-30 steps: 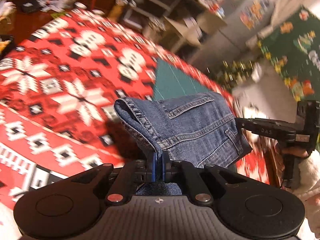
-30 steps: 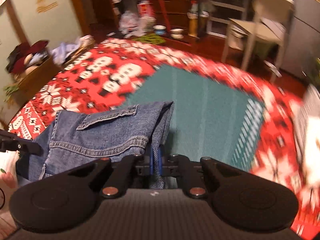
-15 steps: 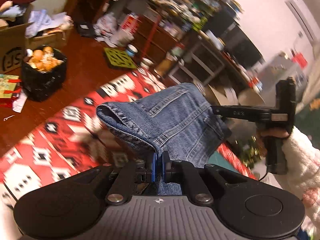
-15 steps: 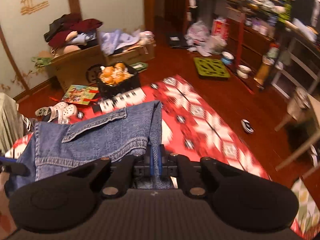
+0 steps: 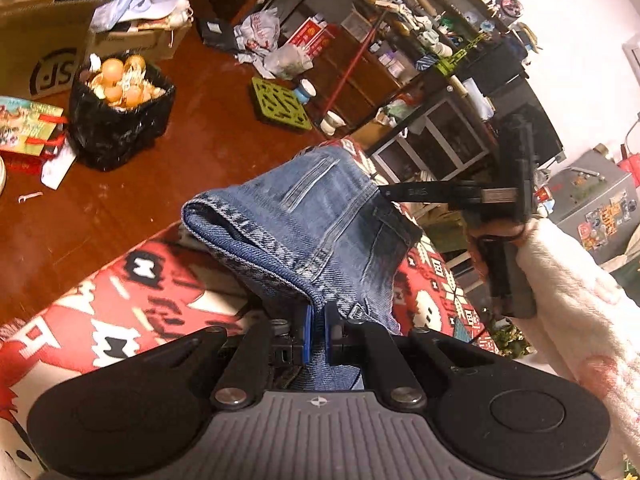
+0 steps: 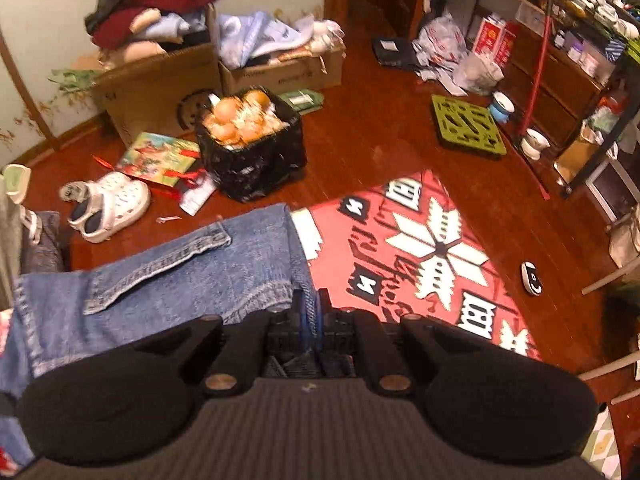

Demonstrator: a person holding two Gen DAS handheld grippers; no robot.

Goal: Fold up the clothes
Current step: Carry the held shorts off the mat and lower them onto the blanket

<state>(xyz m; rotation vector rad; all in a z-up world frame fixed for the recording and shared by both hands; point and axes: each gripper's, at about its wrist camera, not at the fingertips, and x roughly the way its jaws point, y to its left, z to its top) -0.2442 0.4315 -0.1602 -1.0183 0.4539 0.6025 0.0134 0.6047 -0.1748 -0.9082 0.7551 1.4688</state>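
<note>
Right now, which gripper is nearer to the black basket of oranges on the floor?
Left, probably. In the left wrist view, the left gripper holds the jeans on the side toward the basket; the right gripper grips their far edge, away from it.

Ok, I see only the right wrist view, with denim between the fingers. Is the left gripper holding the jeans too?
Observer: Yes. The left gripper is shut on a folded edge of the jeans.
Operator: And how does my right gripper look from that side?
Observer: The right gripper clamps the far edge, so the jeans span between the two grippers.
Operator: Anything behind it?
Observer: A white fluffy sleeve reaches to its handle.
</note>
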